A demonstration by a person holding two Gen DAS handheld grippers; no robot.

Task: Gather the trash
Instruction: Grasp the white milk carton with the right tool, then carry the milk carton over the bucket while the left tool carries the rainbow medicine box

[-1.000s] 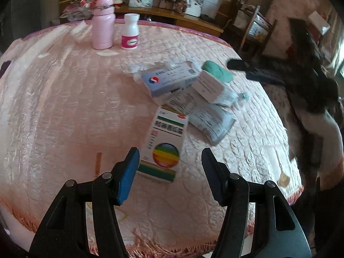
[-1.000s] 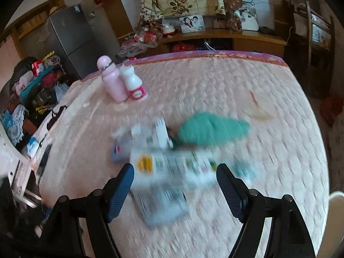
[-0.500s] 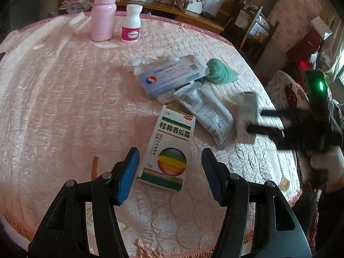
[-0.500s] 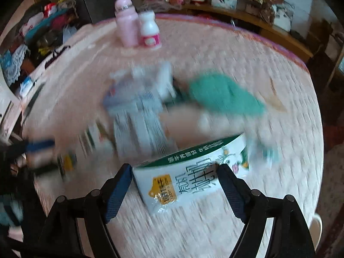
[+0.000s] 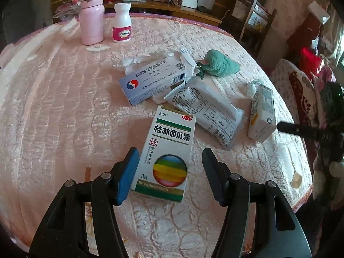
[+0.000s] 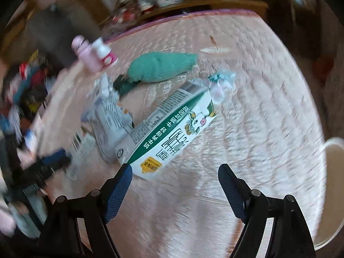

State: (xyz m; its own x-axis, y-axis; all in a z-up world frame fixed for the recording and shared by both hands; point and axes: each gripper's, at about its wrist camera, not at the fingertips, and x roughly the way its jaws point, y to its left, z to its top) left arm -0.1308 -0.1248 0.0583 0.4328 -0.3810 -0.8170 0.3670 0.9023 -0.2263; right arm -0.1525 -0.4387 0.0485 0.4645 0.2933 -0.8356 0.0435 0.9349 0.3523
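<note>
The left gripper [image 5: 169, 167] has its fingers wide apart, straddling the rainbow medicine box [image 5: 166, 157] lying flat on the table [image 5: 53, 107]. The right gripper [image 6: 174, 180] is also spread wide and holds nothing, its left finger just touching the milk carton [image 6: 169, 133].

On the table [image 5: 53, 107] before us, the medicine box [image 5: 167, 157] lies at six o'clock, pouch [image 5: 206, 116] at three, bottles [image 5: 107, 25] at eleven.

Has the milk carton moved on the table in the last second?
Yes. In the left view the milk carton now lies right of the grey pouch, toward the table's edge; before, it sat atop that pile.
</note>
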